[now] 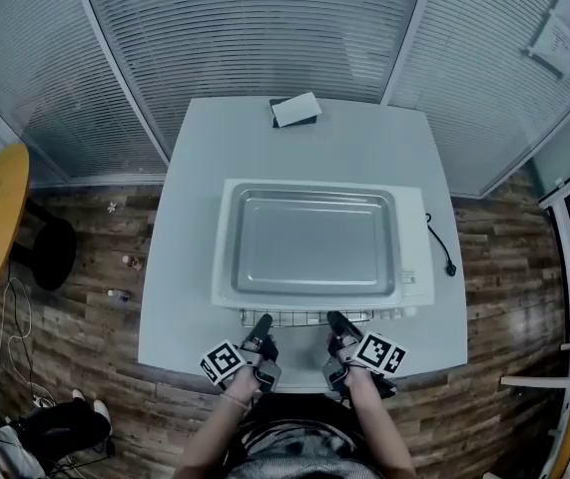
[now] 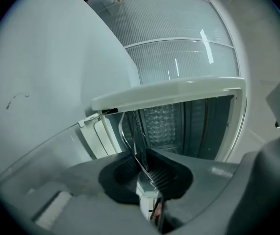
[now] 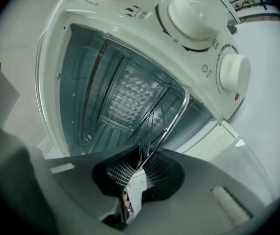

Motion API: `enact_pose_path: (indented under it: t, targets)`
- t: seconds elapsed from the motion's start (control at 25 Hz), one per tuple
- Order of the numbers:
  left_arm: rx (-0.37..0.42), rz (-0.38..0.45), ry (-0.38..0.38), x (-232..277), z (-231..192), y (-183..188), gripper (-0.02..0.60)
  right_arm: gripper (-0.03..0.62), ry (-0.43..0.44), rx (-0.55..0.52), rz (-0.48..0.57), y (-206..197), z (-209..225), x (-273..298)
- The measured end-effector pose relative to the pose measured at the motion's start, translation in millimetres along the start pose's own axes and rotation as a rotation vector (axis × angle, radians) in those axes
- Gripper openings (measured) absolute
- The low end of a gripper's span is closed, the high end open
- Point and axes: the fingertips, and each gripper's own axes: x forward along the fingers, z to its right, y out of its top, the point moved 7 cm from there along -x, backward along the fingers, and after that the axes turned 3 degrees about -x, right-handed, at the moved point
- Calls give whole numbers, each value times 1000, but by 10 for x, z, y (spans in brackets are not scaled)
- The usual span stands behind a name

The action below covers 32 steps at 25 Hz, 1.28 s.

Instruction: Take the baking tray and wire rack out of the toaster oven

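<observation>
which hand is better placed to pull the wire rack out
Neither: left gripper and right gripper are both shut on the wire rack, either side of centre; probably pull with both.

No text legible anywhere.
- Printed paper sheets (image 1: 557,45) on wall, upper right of head view: dark lines of print, too small to read.
- Toaster oven control panel (image 3: 207,53), upper right of right gripper view: tiny marks round knobs (image 3: 234,72), small round symbol (image 3: 206,68) beside lower knob, none readable.
- Black-and-white square marker patterns on cubes of left gripper (image 1: 262,325) and right gripper (image 1: 336,322), lower centre of head view: coded squares, no letters or digits.
</observation>
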Motion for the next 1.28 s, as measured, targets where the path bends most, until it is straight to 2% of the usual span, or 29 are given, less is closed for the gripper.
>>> enact_pose_path:
  t: [0.56, 1.04, 1.28]
  targets:
    - [-3, -42, -30, -443, 52, -208, 26, 21, -5, -3, 44, -326, -143, -420]
    - [35, -115, -76, -921, 125, -477, 26, 20, 13, -5, 100, -688, -258, -933]
    - [79, -152, -95, -1123, 185, -537, 26, 20, 3, 66, 128, -917, -302, -1151]
